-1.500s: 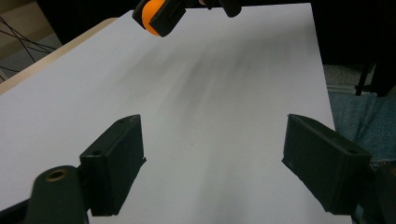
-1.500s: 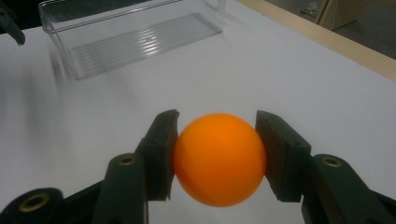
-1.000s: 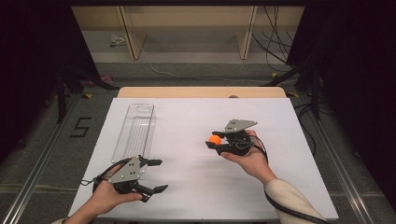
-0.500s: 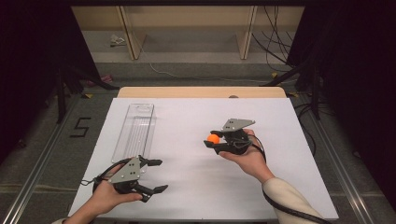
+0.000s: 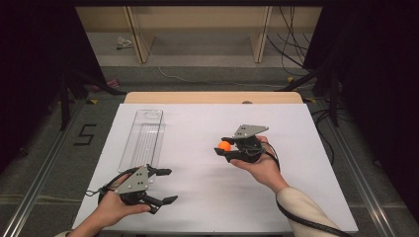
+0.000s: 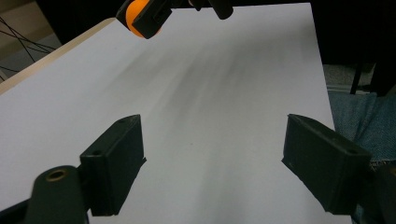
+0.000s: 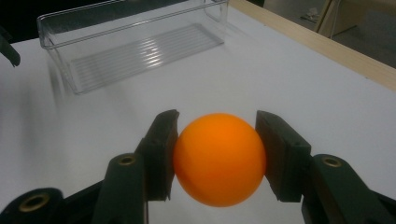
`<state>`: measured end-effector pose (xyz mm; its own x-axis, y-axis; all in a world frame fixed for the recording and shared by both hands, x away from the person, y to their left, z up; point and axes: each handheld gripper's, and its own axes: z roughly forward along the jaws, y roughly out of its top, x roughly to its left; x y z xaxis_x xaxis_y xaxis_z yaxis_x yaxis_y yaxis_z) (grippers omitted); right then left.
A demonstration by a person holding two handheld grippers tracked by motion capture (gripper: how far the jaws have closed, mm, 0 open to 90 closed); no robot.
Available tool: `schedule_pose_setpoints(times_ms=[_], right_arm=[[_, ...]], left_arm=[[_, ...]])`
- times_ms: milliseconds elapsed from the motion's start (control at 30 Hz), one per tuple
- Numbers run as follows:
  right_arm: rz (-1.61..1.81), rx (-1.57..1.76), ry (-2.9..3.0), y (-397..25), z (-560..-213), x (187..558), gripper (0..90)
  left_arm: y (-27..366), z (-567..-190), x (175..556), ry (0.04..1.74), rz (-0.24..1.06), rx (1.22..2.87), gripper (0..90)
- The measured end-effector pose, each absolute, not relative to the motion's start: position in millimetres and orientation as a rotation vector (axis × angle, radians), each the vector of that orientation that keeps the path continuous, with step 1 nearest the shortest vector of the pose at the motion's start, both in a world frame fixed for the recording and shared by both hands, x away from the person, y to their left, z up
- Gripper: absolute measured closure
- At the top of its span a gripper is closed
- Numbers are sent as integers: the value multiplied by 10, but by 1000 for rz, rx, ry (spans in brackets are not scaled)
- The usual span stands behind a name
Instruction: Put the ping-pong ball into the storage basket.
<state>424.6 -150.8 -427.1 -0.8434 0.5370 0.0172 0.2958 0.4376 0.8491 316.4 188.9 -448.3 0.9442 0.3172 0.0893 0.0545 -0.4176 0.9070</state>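
Right claw (image 7: 215,154) grips one orange ball (image 7: 219,158); one clear tray (image 7: 130,42) beyond

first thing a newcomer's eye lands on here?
The orange ball, pinched between the right tongs above the middle of the white table. Next, the clear plastic bin lying empty at far left, and the left tongs open wide near the front edge.

A white table (image 5: 207,197) with a pale wooden strip (image 5: 212,97) along its far edge carries a clear plastic tray (image 5: 143,138), which lies lengthwise on its left half, empty inside.
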Motion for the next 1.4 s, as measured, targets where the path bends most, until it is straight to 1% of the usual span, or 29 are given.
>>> schedule_pose_setpoints(times_ms=[1400], right_arm=[[1387,708,2441,-1339,-4271,4329,513]], left_arm=[[1890,-4483,3164,266,297,1991,200]])
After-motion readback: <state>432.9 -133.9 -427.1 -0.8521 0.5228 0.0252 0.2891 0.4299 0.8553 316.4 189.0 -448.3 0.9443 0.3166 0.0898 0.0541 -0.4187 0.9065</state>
